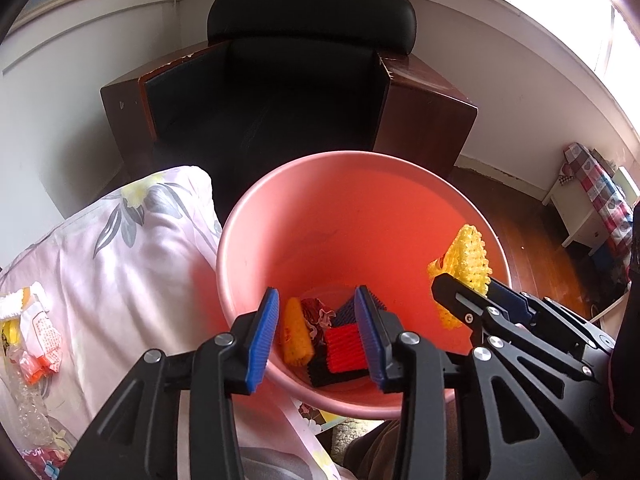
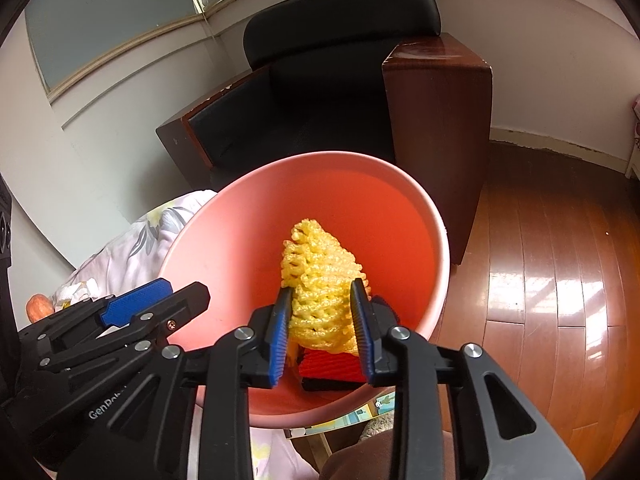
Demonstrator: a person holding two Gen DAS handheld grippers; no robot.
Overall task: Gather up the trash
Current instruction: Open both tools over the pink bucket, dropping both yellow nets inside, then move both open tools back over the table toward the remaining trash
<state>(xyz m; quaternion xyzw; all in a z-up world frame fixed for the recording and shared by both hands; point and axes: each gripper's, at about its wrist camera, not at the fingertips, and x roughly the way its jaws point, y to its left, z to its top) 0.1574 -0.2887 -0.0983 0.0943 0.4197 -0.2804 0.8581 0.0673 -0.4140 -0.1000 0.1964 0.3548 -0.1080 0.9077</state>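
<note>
The yellow foam net (image 2: 320,280) stands between the blue pads of the right gripper (image 2: 322,334), right over the mouth of the pink bin (image 2: 436,240) — so the one relation that matters is straight down: the bin's floor lies directly below the net, and nothing lies between. The net's long axis runs away from the gripper, its narrow end pointing toward the far wall of the bin. The jaws stand partly open; the left pad touches the net's edge, while on the right pad contact is too close to call, so whether the grip holds at all cannot be told for sure. My reading is that the net is being let go.

The left gripper (image 1: 316,332) hangs over the near rim of the same bin, its jaws wide apart with nothing between them. Seen through that gap, at the bottom, lie a yellow roll (image 1: 296,336), a red and black foam block (image 1: 340,354) and a crumpled wrapper (image 1: 316,316).

More trash lies to the left on the flowered bedcover (image 1: 132,248) — snack wrappers (image 1: 40,332) near its edge, which the left hand is nearer to. A dark armchair (image 1: 288,80) stands behind the bin, clear of both hands.
</note>
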